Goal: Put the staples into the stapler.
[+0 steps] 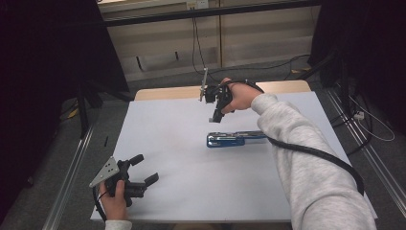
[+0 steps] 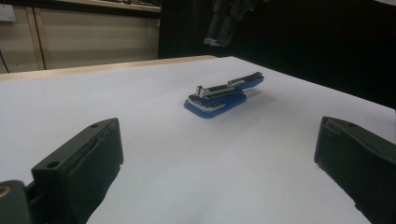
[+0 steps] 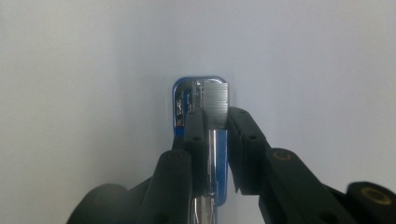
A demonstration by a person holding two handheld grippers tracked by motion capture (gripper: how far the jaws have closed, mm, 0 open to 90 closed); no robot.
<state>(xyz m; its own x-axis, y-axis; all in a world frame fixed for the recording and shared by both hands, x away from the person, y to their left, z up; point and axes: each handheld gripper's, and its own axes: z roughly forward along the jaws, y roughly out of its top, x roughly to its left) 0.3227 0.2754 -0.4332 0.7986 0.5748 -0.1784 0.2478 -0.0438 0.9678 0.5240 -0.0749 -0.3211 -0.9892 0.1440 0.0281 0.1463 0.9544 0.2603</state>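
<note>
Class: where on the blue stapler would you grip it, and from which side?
Probably grip the blue stapler mid-body, jaws across its narrow width, coming down from above. It lies flat on the table, with long parallel sides exposed. The left gripper is open and free; the right gripper seems to hold a staple strip.

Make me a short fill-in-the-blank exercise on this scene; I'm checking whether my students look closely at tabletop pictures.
1. The stapler lying on the white table is ___ in colour.
2. The left hand-held gripper has its jaws ___, with nothing between them.
3. The right hand-held gripper pinches a grey ribbed strip of ___.
4. In the right gripper view, that strip is held directly ___ the stapler.

Missing words: blue; open; staples; above
</note>
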